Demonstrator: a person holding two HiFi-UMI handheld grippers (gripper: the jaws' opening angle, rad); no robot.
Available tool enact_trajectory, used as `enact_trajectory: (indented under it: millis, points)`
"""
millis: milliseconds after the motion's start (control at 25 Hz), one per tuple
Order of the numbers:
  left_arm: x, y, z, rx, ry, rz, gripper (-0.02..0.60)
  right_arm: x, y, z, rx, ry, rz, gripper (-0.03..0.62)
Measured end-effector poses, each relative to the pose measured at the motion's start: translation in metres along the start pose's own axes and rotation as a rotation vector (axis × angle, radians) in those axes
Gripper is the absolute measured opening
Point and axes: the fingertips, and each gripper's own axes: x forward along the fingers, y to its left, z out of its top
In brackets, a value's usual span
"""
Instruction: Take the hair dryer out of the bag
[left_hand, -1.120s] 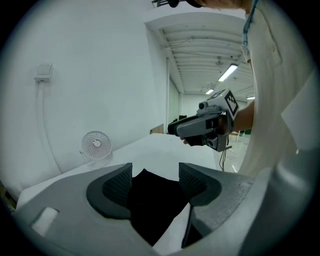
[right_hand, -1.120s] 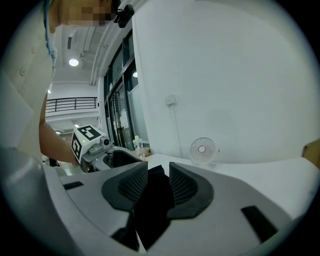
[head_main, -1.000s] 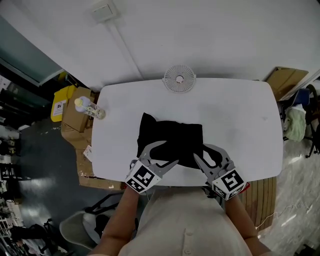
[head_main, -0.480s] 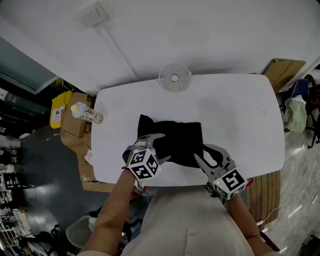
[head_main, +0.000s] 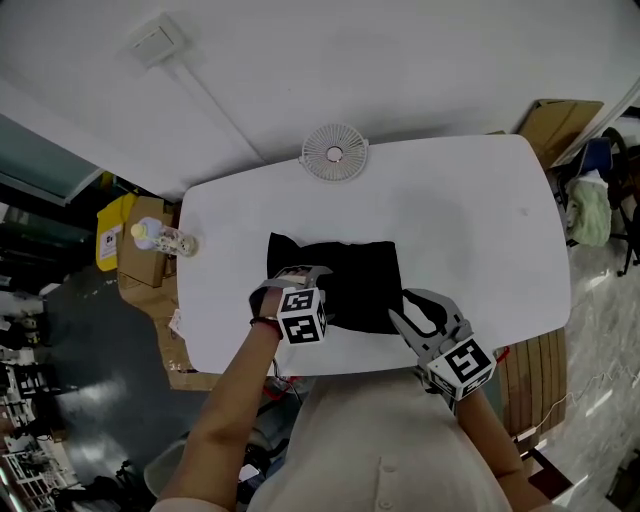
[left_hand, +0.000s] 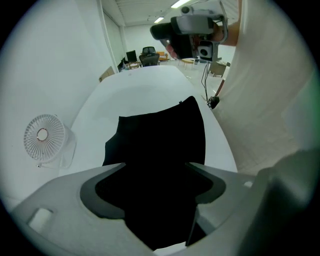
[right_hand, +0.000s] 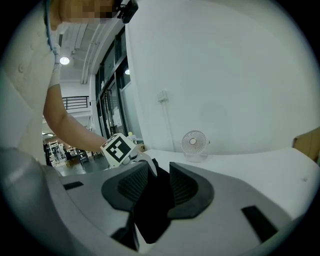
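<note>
1. Left tool (left_hand: 155, 167): aimed steeply down over the near left part of the bag (head_main: 350, 280), jaws wide and opening. Black cloth fills the gap between them, with both pads clear of it.
2. Right tool (right_hand: 159, 172): held nearly level at the near right corner of the bag, jaws narrow, ribbed pads pinching a fold of the black cloth.
3. Bag: black and soft, lying low on the white bench (head_main: 470, 220), close to the front edge and between the two tools. Mouth not to be made out in any view.
4. Hair dryer: not to be seen. Inside of the bag hidden by the dark cloth, so contents impossible to tell.
5. Small white fan (head_main: 334, 155): upright at the far edge of the bench, well apart from the bag.
6. Bottle (head_main: 160, 238) with a yellow cap: at the left end of the bench. Impossible to tell whether it rests on the bench or on the cardboard boxes (head_main: 135, 265) just beside it.
</note>
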Motion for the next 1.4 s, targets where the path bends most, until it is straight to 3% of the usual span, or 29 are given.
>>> enact_trajectory:
  millis: [240, 440, 1040, 1400]
  points:
    - [0.020, -0.001, -0.006, 0.017, 0.053, -0.003, 0.348, -0.003, -0.002, -0.003, 0.008, 0.005, -0.006, 0.132]
    - [0.023, 0.001, -0.015, -0.024, 0.087, -0.011, 0.348, 0.003, 0.000, -0.005, 0.006, 0.016, 0.015, 0.133]
    - [0.003, 0.009, -0.044, -0.147, 0.107, 0.064, 0.348, 0.004, -0.007, -0.016, 0.016, 0.056, 0.009, 0.137]
    - [-0.022, 0.014, -0.076, -0.266, 0.110, 0.136, 0.347, 0.016, -0.001, -0.035, 0.026, 0.122, 0.045, 0.137]
